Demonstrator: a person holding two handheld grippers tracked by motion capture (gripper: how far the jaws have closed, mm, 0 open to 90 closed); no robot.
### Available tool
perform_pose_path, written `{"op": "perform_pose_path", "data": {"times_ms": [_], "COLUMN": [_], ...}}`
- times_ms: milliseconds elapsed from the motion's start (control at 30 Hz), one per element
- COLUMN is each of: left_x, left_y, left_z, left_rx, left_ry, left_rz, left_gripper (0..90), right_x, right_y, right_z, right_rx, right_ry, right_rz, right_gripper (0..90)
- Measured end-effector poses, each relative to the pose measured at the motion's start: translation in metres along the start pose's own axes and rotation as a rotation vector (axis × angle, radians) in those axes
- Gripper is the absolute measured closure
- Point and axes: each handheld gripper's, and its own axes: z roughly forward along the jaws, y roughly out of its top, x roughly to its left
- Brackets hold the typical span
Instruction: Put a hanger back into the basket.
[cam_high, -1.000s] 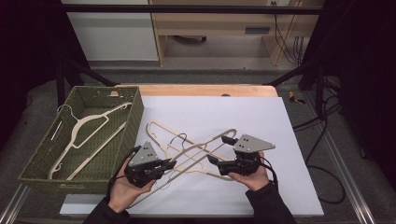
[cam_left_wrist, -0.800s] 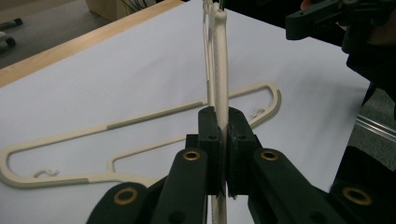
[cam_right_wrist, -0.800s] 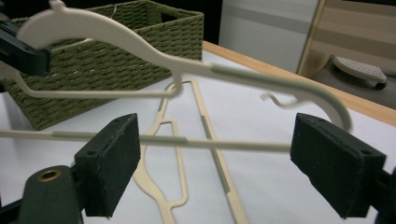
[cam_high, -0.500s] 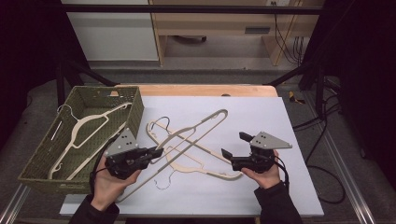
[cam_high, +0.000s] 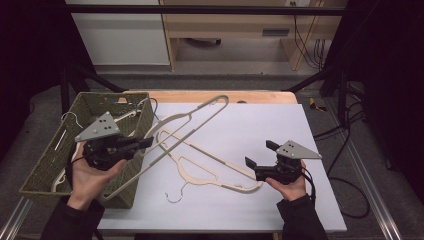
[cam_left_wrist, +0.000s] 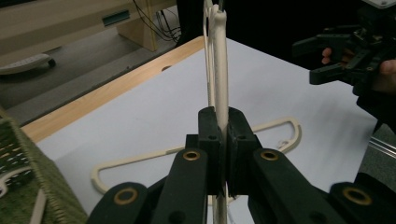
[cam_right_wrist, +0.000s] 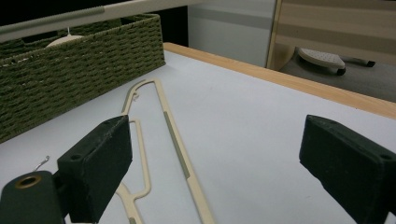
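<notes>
Jaws clamped on slim cream hanger (cam_high: 185, 122), woven green basket (cam_high: 45, 170) beside

Two hangers, a basket and two grippers on a table

The basket (cam_high: 45, 165) sits on the left end of the table (cam_high: 280, 130), with more hangers lying inside it. The left gripper (cam_high: 148, 142) is at the basket's right wall, its jaws pressed together on the lifted hanger (cam_high: 190, 117), whose bar runs on beyond the fingertips, up and away over the table. The flat hanger (cam_high: 210, 167) lies on the table between the two grippers, below the lifted one. The right gripper (cam_high: 260, 155) is near the table's right end, jaws apart; the flat hanger's rounded end lies just ahead of its fingertips, untouched.
</notes>
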Motion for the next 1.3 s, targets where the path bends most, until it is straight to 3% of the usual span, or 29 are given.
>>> {"op": "perform_pose_path", "data": {"times_ms": [167,433,467,533,867,1067,1300], "left_x": [0.016,0.058,0.058,0.072,0.113,0.133,0.146], "left_y": [0.002,-0.005,-0.005,-0.009,-0.029,-0.044,-0.058], "left_z": [-0.009,-0.025,-0.025,-0.031,-0.048,-0.054,-0.061], "left_rx": [0.004,0.016,0.016,0.021,0.054,0.065,0.072], "left_ry": [0.022,0.08,0.08,0.1,0.163,0.184,0.21], "left_rz": [-0.009,-0.035,-0.035,-0.043,-0.073,-0.099,-0.119], "left_gripper": [86.5,86.5,86.5,86.5,86.5,86.5,86.4], "right_x": [-0.001,-0.002,-0.002,-0.002,-0.003,-0.002,-0.003], "right_y": [-0.001,-0.001,-0.001,-0.002,-0.002,-0.002,-0.002], "right_z": [0.0,0.001,0.001,0.001,0.001,0.002,0.001], "right_rx": [0.0,0.009,0.01,0.011,0.01,0.014,0.014], "right_ry": [-0.006,-0.01,-0.011,-0.011,-0.013,-0.012,-0.013], "right_rz": [0.003,0.008,0.006,0.007,0.007,0.008,0.009], "right_gripper": [9.6,8.9,8.7,8.6,7.9,7.8,7.6]}}
